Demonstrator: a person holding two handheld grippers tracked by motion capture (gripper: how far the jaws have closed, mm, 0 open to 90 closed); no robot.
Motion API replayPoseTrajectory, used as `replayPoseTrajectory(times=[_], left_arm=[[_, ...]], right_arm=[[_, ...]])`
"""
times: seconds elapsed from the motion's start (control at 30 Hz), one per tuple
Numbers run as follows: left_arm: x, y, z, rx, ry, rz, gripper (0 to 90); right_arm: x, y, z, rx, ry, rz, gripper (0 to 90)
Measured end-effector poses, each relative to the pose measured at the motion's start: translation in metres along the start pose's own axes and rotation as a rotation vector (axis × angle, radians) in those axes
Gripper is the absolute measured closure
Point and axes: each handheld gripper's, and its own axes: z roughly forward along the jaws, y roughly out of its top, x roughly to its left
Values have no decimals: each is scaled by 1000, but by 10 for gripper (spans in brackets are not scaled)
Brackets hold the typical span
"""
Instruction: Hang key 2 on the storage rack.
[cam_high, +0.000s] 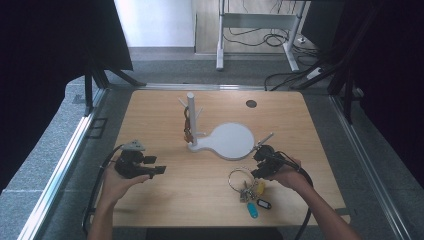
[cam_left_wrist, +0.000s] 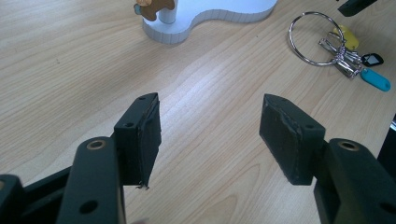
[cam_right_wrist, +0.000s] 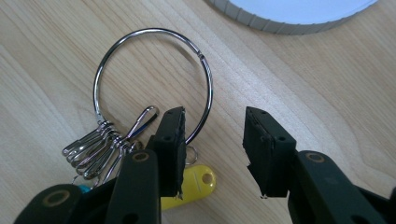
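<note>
Early stage: nothing picked up yet. Key ring (cam_high: 240, 179) lies flat on the worktop (cam_high: 210, 200) toward the near right corner, with clips and yellow (cam_right_wrist: 198, 181), black (cam_high: 263, 204) and blue (cam_high: 252, 210) tags fanned out at its near side. Right gripper (cam_right_wrist: 212, 140) is over the ring, half open; one jaw sits inside the loop, the other outside, with the wire of the ring passing between them, but the pads do not press on it, so no grip. Left gripper (cam_left_wrist: 210, 135) hovers wide open and empty over bare wood near the left edge, well apart from the ring; looks idle. White stand (cam_high: 191, 120) with pegs sits mid-worktop on its flat white base (cam_high: 231, 141), and something brown (cam_high: 187, 127) hangs on one peg; too small to tell what it is. My read: the job is to hang the ring on a free peg. Done: approach and straddling of the wire. Left: close on the wire, lift with the tags dangling, carry to the stand, hook over a peg, release. Main risk is the thin wire slipping from the pads on closing.
</note>
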Motion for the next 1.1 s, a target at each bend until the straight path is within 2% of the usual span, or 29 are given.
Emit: replayPoseTrajectory(times=[0.13,0.53,0.73,1.1], left_arm=[[0,-2,0,5,2,2,394],[1,-7,1,20,3,-5,396],[2,-8,1,21,5,-9,397],[4,-11,1,22,1,-20,397]], right_arm=[[0,4,6,29,7,-8,597],[-1,11,19,65,10,5,635],[-2,14,26,82,16,23,689],[-2,18,34,112,22,16,793]])
